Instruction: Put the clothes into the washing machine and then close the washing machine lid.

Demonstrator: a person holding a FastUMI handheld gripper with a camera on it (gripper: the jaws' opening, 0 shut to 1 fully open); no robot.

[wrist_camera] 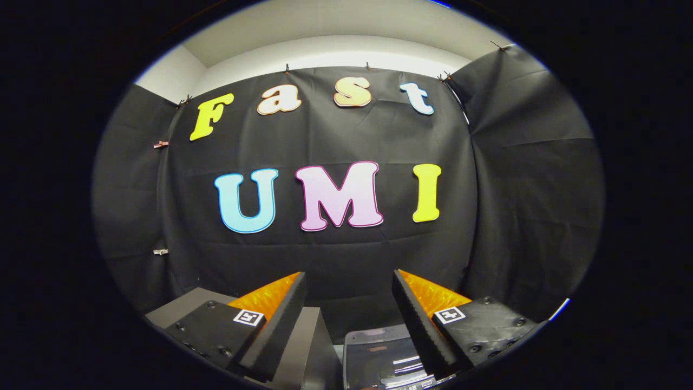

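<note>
Gripper (349,281) open; perhaps washing machine (379,357) below.

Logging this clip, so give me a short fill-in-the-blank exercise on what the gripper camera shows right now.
1. The gripper has its jaws ____, with nothing between them.
2. Below the jaws lies the washing machine's dark, glossy ____.
3. A grey box sits beside that lid, on the side of the ____ finger.
4. Beyond the jaws hangs a black ____ wall.

Missing words: open; lid; left; cloth
</note>
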